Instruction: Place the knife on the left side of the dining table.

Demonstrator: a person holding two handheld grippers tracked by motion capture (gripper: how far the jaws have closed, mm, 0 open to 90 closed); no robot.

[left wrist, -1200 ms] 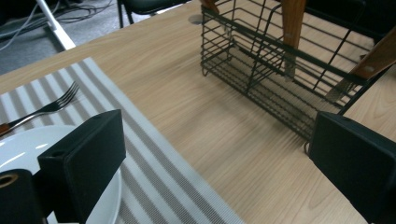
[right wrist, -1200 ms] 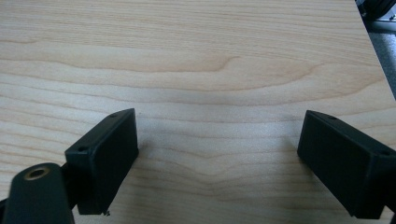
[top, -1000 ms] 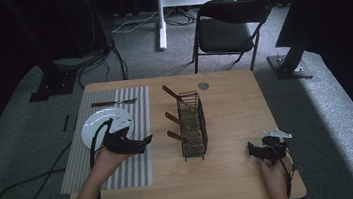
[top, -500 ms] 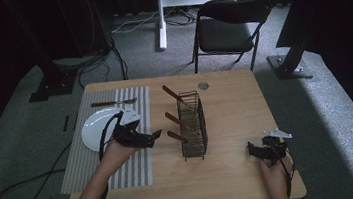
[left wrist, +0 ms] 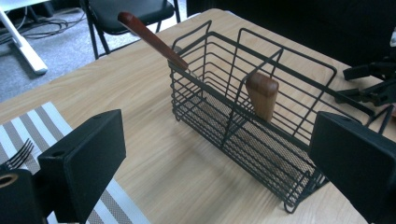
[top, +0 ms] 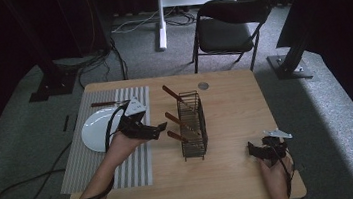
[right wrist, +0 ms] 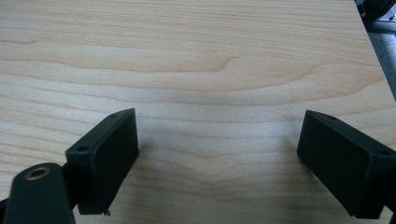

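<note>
A black wire basket (top: 192, 126) stands mid-table, with three wooden-handled utensils (top: 173, 94) leaning out of its left side. My left gripper (top: 160, 130) hovers open just left of it, over the right edge of the striped placemat (top: 103, 169), with nothing between its fingers. In the left gripper view the basket (left wrist: 261, 140) lies straight ahead between the open jaws of the left gripper (left wrist: 219, 172), and two wooden handles (left wrist: 262, 96) poke up from it. My right gripper (top: 252, 151) rests open near the table's front right; in its own view the right gripper (right wrist: 217, 154) spans bare wood.
A white plate (top: 97, 132) lies on the placemat behind my left hand. A wooden-handled fork (top: 109, 103) sits at the mat's far edge. A small grey disc (top: 203, 85) is set in the tabletop beyond the basket. A black chair (top: 228, 22) stands past the table.
My left gripper has moved right and slightly away from the person, from over the mat beside the plate toward the basket. The right gripper has stayed put.
</note>
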